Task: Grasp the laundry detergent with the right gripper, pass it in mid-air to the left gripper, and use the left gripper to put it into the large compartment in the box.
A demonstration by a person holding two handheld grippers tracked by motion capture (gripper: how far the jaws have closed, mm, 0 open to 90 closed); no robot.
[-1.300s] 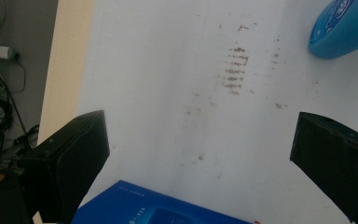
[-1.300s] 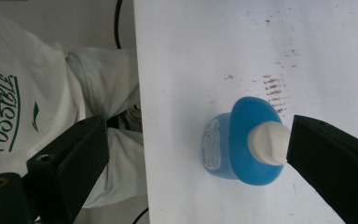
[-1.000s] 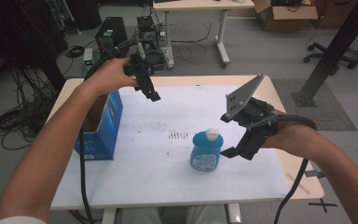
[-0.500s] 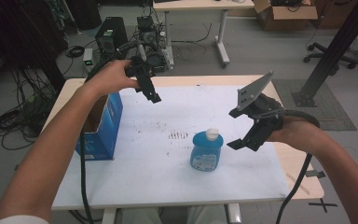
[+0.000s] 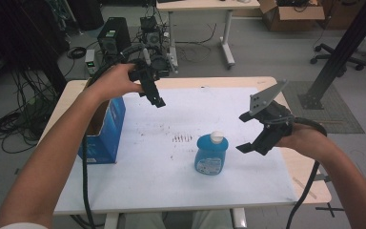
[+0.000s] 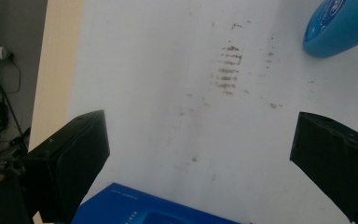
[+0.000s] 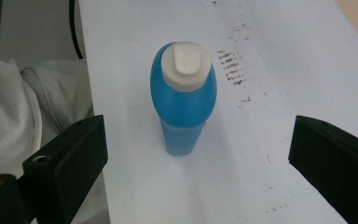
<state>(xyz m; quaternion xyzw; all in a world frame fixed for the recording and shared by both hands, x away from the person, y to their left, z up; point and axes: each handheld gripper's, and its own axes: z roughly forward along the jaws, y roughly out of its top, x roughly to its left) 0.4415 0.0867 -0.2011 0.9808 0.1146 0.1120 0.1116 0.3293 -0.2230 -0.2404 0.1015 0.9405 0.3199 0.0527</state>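
Blue bottle (image 5: 210, 154) stands upright on the table (image 5: 138, 186), mid, toward the near edge, white cap up. Right gripper (image 5: 250, 133) hovers just beside it on its right, jaws wide apart, not touching. Left gripper (image 5: 155, 98) is up near the far-left corner, above the box (image 5: 106, 129), jaws apart, empty.

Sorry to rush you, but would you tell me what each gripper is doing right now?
Left gripper: open, holding nothing, above the table.
Right gripper: open, holding nothing, beside the blue bottle.
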